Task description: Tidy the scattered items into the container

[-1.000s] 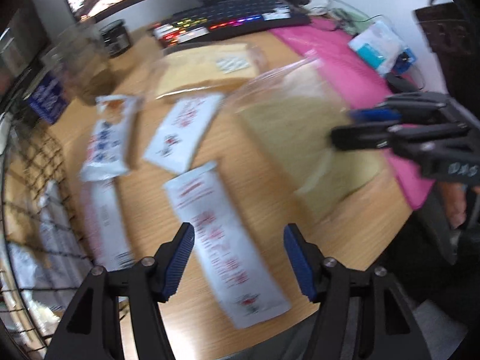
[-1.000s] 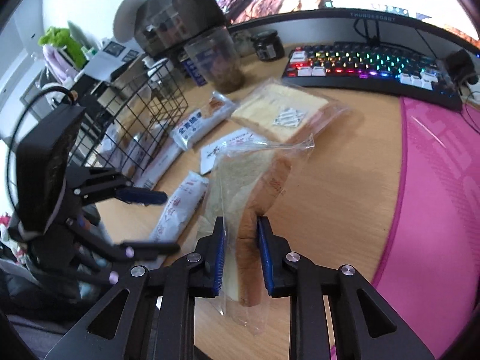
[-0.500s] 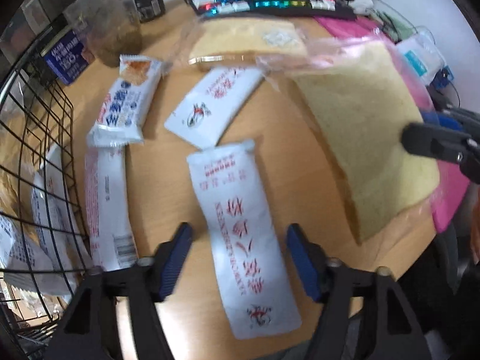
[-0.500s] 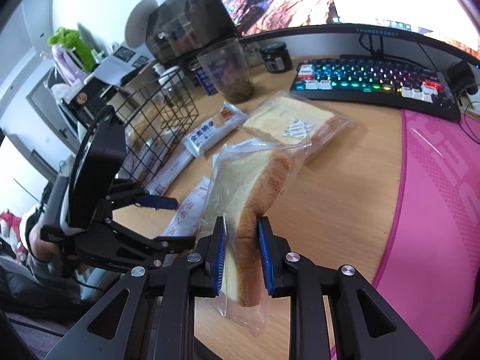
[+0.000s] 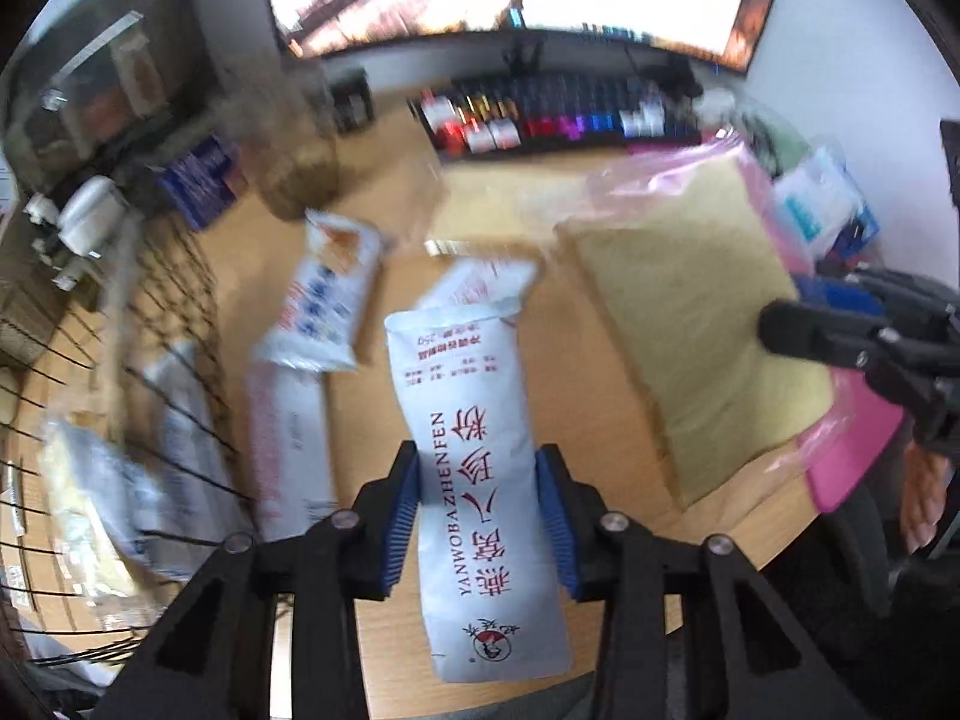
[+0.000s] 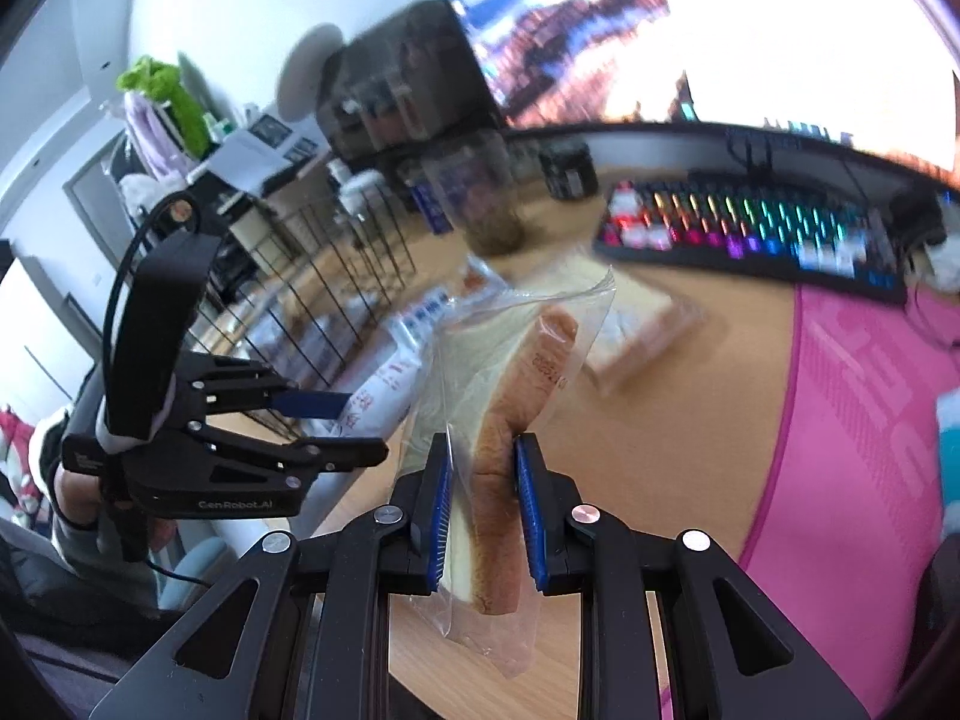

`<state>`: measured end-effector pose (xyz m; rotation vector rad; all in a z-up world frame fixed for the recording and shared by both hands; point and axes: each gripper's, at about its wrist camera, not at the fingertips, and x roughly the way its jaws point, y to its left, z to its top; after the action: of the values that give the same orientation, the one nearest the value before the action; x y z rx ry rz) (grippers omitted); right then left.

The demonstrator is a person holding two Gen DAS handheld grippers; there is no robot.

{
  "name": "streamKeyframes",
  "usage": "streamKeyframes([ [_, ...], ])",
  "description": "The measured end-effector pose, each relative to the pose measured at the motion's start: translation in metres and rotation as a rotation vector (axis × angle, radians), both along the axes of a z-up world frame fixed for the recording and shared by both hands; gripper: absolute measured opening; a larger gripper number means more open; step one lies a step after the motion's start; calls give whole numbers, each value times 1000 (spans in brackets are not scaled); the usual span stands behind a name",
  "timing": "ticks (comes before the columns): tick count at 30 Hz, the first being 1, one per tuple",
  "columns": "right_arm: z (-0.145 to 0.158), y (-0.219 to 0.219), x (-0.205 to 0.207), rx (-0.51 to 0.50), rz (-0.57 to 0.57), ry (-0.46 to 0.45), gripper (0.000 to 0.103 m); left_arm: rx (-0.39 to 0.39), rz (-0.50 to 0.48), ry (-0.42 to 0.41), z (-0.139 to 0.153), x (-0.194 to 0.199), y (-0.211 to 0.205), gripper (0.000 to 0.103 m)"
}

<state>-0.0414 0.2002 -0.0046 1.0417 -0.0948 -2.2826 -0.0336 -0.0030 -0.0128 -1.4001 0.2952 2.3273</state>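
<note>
The left gripper (image 5: 477, 516) is closing its jaws on a white snack packet (image 5: 471, 462) printed with red characters; the blue pads sit against both long edges of the packet, which runs lengthwise between them, its bottom end sticking out toward the camera and its top end pointing away over the wooden desk (image 5: 576, 396). The right gripper (image 6: 480, 507) is clamped tight on a bagged slice of bread (image 6: 510, 420), held on edge so the brown crust stands up between the pads and the clear plastic trails out above and below them. From the left camera, that slice appears flat-on to the right of the packet, with the right gripper's dark fingers at its far edge. The wire basket (image 5: 150, 360) stands at the left of the desk, with wrapped packets already inside, though blur hides what they are. Just beside the basket lie a blue-and-white packet (image 5: 327, 312) and a long white one (image 5: 288, 438). A lit keyboard (image 6: 756, 234) sits farther back.
</note>
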Motion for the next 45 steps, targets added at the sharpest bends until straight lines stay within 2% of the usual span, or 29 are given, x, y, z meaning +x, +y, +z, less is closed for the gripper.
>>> streamKeyframes([
  [5,37,-41,3,-22,73,97,22,36,81,123,50,9,-34,43],
  [10,70,-111,4,-58,181,174,23,50,242,212,80,10,-110,43],
  [12,76,-143,0,-67,220,184,23,52,305,214,79,2,-140,43],
  [15,72,-198,-9,-53,274,167,23,44,370,183,63,-9,-175,43],
  [20,51,-242,-19,-9,298,121,23,58,414,138,40,-18,-203,44],
  [21,47,-247,-21,-4,295,110,24,54,415,139,38,-19,-205,44],
  [22,43,-250,-23,9,286,105,32,50,414,140,36,-21,-206,46],
  [23,40,-252,-24,26,277,108,34,49,412,139,35,-21,-205,53],
  [25,38,-253,-29,32,279,105,41,55,413,139,35,-18,-204,57],
  [29,43,-238,-32,5,256,108,41,75,401,145,41,-12,-197,57],
  [33,50,-207,-35,-13,196,127,41,56,359,166,49,-7,-174,58],
  [38,55,-161,-33,-6,122,152,41,49,274,160,48,-5,-131,58],
  [45,48,-91,-35,30,19,167,48,27,170,140,34,-19,-58,59],
])
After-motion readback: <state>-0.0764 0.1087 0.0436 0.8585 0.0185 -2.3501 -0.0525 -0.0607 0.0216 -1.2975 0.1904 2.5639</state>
